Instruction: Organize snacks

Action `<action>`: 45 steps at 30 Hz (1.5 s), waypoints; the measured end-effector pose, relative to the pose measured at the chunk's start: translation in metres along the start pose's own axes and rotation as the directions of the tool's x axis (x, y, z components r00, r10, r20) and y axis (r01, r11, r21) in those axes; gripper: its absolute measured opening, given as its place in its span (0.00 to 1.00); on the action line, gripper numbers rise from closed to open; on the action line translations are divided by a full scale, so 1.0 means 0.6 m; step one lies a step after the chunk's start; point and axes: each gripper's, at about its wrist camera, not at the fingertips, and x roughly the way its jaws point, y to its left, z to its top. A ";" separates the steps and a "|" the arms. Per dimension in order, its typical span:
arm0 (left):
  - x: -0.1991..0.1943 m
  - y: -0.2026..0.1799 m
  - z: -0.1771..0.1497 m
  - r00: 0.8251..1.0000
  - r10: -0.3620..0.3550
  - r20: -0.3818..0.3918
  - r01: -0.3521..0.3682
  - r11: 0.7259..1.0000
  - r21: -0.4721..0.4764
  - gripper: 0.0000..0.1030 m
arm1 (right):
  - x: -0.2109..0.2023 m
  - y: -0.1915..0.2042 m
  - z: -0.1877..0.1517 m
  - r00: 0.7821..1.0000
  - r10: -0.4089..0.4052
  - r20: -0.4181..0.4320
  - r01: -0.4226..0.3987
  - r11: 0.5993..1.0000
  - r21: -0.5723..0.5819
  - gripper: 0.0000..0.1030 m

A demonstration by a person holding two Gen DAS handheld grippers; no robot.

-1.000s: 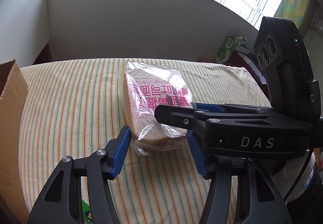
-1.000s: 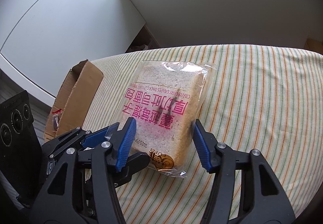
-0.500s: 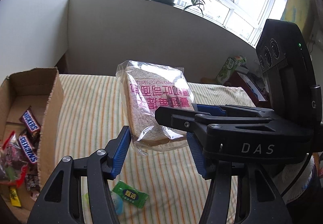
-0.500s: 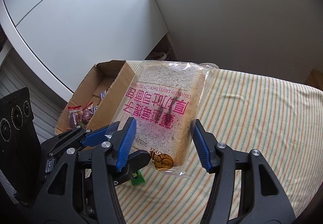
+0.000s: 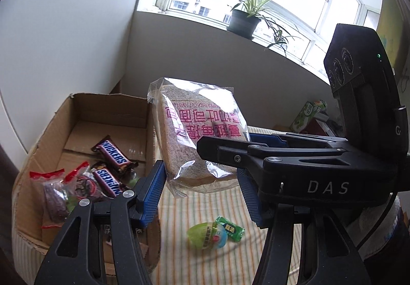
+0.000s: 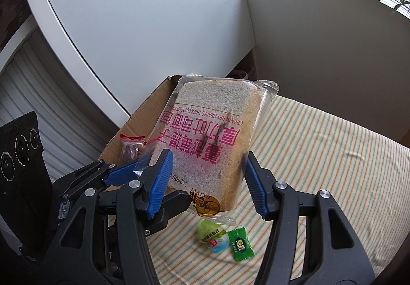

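A clear bag of sliced toast bread (image 5: 197,136) with pink print hangs in the air above the striped table, next to the cardboard box (image 5: 84,115). Both grippers hold it. My left gripper (image 5: 202,187) is shut on its lower end. My right gripper (image 6: 208,182) is shut on it too, its arm crossing the left wrist view from the right. The bread also shows in the right wrist view (image 6: 212,141), in front of the box (image 6: 151,115). The box holds Snickers bars (image 5: 112,154) and red-topped snack bags (image 5: 56,192).
A green egg-shaped snack (image 5: 206,235) and a green candy (image 5: 229,228) lie on the striped cloth (image 6: 320,156) below the bread; both show in the right wrist view, snack (image 6: 212,236), candy (image 6: 241,246). A potted plant (image 5: 243,23) stands on the windowsill.
Both grippers have lifted the bread off the table and carried it left toward the box. The box contents and the green snacks have come into view.
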 end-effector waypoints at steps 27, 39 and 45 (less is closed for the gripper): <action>-0.031 0.128 -0.007 0.984 0.178 0.015 -0.177 0.982 -0.067 0.53 | 0.099 0.086 0.031 0.995 0.074 -0.062 -0.076 0.996 -0.035 0.57; -0.037 0.127 -0.008 0.979 0.204 0.025 -0.202 0.978 -0.051 0.52 | 0.070 0.067 0.024 0.999 0.019 -0.042 -0.020 0.999 -0.029 0.58; -0.050 0.115 -0.014 0.982 0.186 0.035 -0.185 0.982 -0.030 0.52 | 0.035 0.036 0.003 1.000 -0.027 -0.012 0.027 1.000 0.010 0.68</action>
